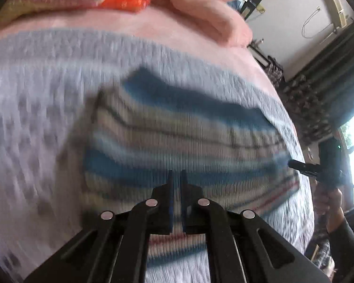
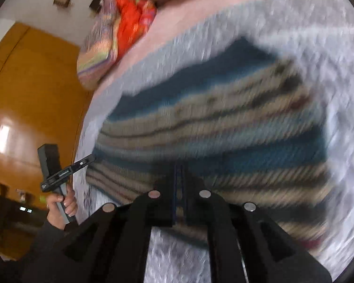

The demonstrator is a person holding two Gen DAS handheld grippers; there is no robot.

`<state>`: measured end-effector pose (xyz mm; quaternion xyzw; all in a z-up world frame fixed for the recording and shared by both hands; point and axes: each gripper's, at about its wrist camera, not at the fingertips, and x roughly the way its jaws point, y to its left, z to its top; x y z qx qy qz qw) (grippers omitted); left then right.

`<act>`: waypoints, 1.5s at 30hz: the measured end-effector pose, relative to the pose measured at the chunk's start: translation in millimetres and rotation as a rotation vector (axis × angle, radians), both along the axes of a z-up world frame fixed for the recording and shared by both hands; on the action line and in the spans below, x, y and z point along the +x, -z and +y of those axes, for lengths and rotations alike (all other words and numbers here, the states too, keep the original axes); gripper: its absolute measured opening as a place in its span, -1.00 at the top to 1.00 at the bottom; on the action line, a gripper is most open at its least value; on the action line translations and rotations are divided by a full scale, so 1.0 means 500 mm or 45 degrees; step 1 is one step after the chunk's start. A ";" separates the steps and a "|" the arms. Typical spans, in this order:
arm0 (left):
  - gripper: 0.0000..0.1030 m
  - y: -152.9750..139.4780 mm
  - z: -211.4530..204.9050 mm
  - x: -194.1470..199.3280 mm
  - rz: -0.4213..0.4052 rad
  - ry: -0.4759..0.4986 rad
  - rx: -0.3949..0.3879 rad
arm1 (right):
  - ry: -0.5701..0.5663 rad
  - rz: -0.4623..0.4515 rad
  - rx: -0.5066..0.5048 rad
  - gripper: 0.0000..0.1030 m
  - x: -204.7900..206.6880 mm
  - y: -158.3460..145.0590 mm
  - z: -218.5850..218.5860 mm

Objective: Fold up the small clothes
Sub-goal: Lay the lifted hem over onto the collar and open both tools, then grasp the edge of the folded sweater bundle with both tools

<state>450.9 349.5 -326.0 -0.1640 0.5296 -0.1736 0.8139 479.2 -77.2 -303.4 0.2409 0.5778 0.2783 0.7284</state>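
- On the bed, over the white-grey textured blanket (image 1: 35, 122), lies the striped knit garment (image 1: 177, 136), spread fairly flat with a blue band along its far edge; both views are smeared, so I'm reading this through blur.
- Left gripper (image 1: 176, 176) sits over the near hem, fingers drawn almost together with only a slim gap. I cannot tell whether any knit is caught between them; the stripes show through that gap, which hints at nothing held.
- Right gripper (image 2: 180, 167) looks pressed together too, poised over the near edge from the other side. Whether it pinches cloth, I cannot tell.
- Each tool shows up in the other's view at the garment's side edge, a hand (image 2: 63, 202) wrapped round the handle. I judge they flank the piece so a fold can be carried evenly from both ends.
- Pink bedding (image 1: 212, 16) and a bright striped and orange bundle (image 2: 120, 28) sit well beyond, out of the working area.
- My read: fold under way or just being lined up.
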 end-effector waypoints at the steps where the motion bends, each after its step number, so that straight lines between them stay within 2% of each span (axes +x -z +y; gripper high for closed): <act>1: 0.91 0.022 0.000 -0.006 0.029 -0.006 0.044 | -0.022 0.027 -0.036 0.93 -0.009 0.023 0.015; 2: 0.97 0.059 0.007 -0.008 0.079 -0.040 0.087 | -0.031 0.055 -0.088 0.94 -0.013 0.049 0.026; 3: 0.96 0.069 0.009 -0.007 0.086 -0.056 0.061 | -0.035 0.062 -0.132 1.00 -0.015 0.067 0.032; 5: 0.97 0.063 0.016 -0.004 0.083 -0.079 0.042 | -0.015 0.073 -0.132 1.00 -0.014 0.075 0.030; 6: 0.96 0.041 0.011 -0.010 0.051 -0.079 0.019 | -0.001 0.076 -0.120 0.99 -0.015 0.064 0.028; 7: 0.93 0.021 0.003 -0.024 0.026 -0.059 -0.014 | -0.012 0.039 -0.095 0.87 -0.026 0.034 0.028; 9: 0.92 -0.013 -0.025 -0.051 -0.026 0.033 -0.075 | -0.042 -0.001 -0.057 0.87 -0.059 -0.002 0.017; 10: 0.92 -0.020 -0.041 -0.066 -0.036 0.077 -0.075 | -0.045 -0.014 -0.054 0.87 -0.080 -0.009 0.003; 13: 0.87 0.028 -0.071 -0.079 0.032 0.124 0.002 | 0.022 0.006 -0.103 0.87 -0.113 0.018 -0.051; 14: 0.88 0.052 -0.069 -0.077 0.065 0.105 0.049 | 0.056 0.031 -0.144 0.87 -0.115 0.037 -0.071; 15: 0.96 0.083 -0.059 -0.073 0.095 0.078 0.055 | 0.079 0.052 -0.204 1.00 -0.116 0.058 -0.086; 17: 0.96 0.089 -0.045 -0.071 0.115 0.039 -0.026 | 0.103 0.095 -0.177 1.00 -0.124 0.081 -0.113; 18: 0.96 0.078 -0.042 -0.071 0.108 0.024 -0.053 | 0.124 0.094 -0.149 1.00 -0.129 0.071 -0.123; 19: 0.81 0.065 -0.039 -0.077 0.089 0.016 -0.073 | 0.141 0.057 -0.104 0.87 -0.137 0.049 -0.133; 21: 0.72 0.038 -0.020 -0.093 0.023 -0.014 -0.106 | 0.193 0.024 -0.066 0.87 -0.149 0.025 -0.164; 22: 0.71 0.034 -0.007 -0.095 0.011 -0.038 -0.106 | 0.237 0.032 -0.064 0.87 -0.156 0.028 -0.187; 23: 0.69 0.041 0.008 -0.089 0.020 -0.061 -0.079 | 0.267 0.052 -0.098 0.95 -0.159 0.041 -0.200; 24: 0.78 0.064 0.022 -0.084 0.079 -0.092 -0.007 | 0.287 0.088 -0.164 1.00 -0.160 0.068 -0.215; 25: 0.91 0.084 0.034 -0.078 0.115 -0.100 -0.021 | 0.284 0.098 -0.160 1.00 -0.157 0.083 -0.215; 27: 0.96 0.095 0.056 -0.072 0.149 -0.124 -0.079 | 0.306 0.104 -0.131 1.00 -0.157 0.078 -0.219; 29: 0.84 0.078 0.069 -0.071 0.150 -0.138 -0.126 | 0.307 0.063 -0.125 0.88 -0.175 0.043 -0.229; 30: 0.57 0.062 0.081 -0.072 0.141 -0.144 -0.156 | 0.298 0.036 -0.132 0.84 -0.177 0.024 -0.222; 31: 0.25 0.050 0.094 -0.074 0.133 -0.156 -0.188 | 0.267 -0.011 -0.165 0.70 -0.190 -0.005 -0.205; 32: 0.10 0.031 0.116 -0.076 0.117 -0.176 -0.237 | 0.240 -0.052 -0.210 0.56 -0.201 -0.026 -0.189; 34: -0.28 0.007 0.155 -0.080 0.094 -0.220 -0.268 | 0.158 -0.166 -0.360 -0.18 -0.233 -0.066 -0.135; 36: -0.43 -0.010 0.195 -0.096 0.077 -0.264 -0.225 | 0.036 -0.318 -0.576 -0.38 -0.282 -0.094 -0.052; 39: -0.46 -0.007 0.252 -0.064 0.151 -0.302 -0.230 | -0.166 -0.458 -0.773 -0.38 -0.348 -0.091 0.058; 40: -0.47 -0.004 0.270 -0.052 0.173 -0.316 -0.238 | -0.261 -0.509 -0.841 -0.38 -0.378 -0.080 0.122; 41: -0.48 -0.006 0.292 -0.065 0.181 -0.316 -0.241 | -0.325 -0.545 -0.872 -0.38 -0.401 -0.074 0.162; 45: -0.49 0.005 0.271 0.010 0.218 -0.228 -0.260 | -0.496 -0.714 -0.969 -0.38 -0.446 -0.048 0.346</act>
